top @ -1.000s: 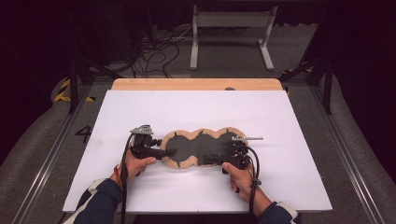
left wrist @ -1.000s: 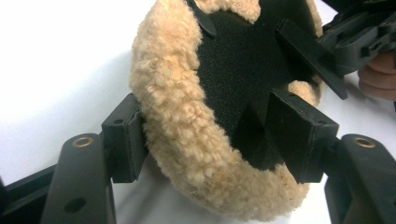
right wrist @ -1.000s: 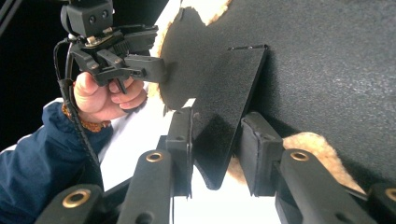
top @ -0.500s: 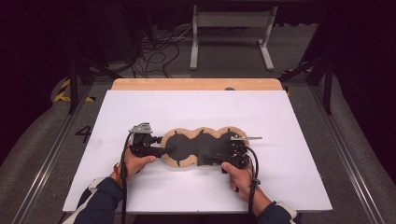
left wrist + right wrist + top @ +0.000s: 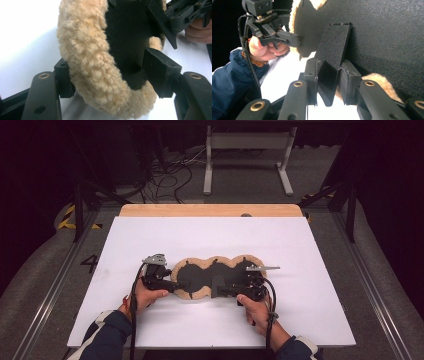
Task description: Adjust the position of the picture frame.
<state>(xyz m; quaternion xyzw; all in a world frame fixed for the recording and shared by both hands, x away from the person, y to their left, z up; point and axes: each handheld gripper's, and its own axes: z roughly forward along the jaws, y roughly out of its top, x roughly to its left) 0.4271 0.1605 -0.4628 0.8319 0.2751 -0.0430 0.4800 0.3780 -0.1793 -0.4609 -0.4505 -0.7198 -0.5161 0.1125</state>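
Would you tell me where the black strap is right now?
In the right gripper view the black strap hangs centre, pinched by the right gripper, against the fleece pad's dark side.

dark room, grey floor point(image 5: 45, 285), tangled cables point(image 5: 172, 172), white metal stand point(image 5: 248, 150), white-topped table point(image 5: 210, 237) with wooden edge

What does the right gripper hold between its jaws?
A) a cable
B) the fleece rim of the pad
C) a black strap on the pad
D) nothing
C: in the right gripper view, the right gripper has its jaws closed on the black strap of the fleece-edged pad.
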